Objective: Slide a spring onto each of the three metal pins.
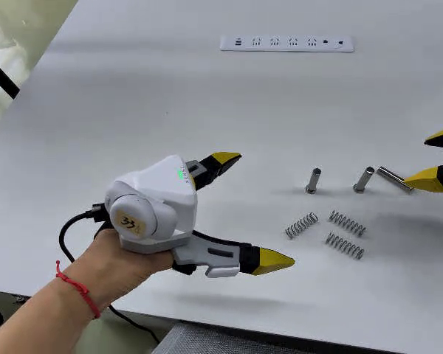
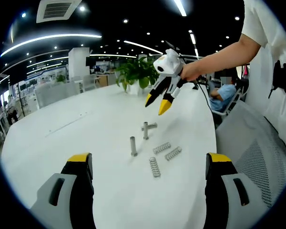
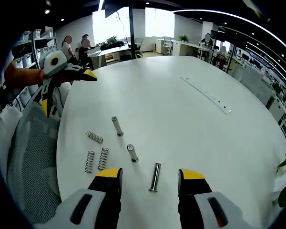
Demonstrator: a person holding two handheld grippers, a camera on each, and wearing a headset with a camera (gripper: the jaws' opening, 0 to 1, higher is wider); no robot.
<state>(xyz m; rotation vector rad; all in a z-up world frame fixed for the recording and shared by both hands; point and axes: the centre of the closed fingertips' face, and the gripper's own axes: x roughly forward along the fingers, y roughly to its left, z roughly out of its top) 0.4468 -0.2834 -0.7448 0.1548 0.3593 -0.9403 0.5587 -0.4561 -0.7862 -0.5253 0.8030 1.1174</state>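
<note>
White counter (image 1: 148,103) spans the head view. A white power strip (image 1: 286,43) lies flat at top centre. In the left gripper view, a grey mesh chair (image 2: 257,143) sits at right and a potted plant (image 2: 136,72) at upper centre.

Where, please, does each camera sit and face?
Head view: headset, looking down at pins and springs; hand holding left tongs, right tongs at edge.
Left gripper view: on left tongs, facing right tongs and the person's arm; own jaws below.
Right gripper view: on right tongs, facing left tongs; own jaws below.
Both gripper views share pins and springs, from opposite sides.
</note>
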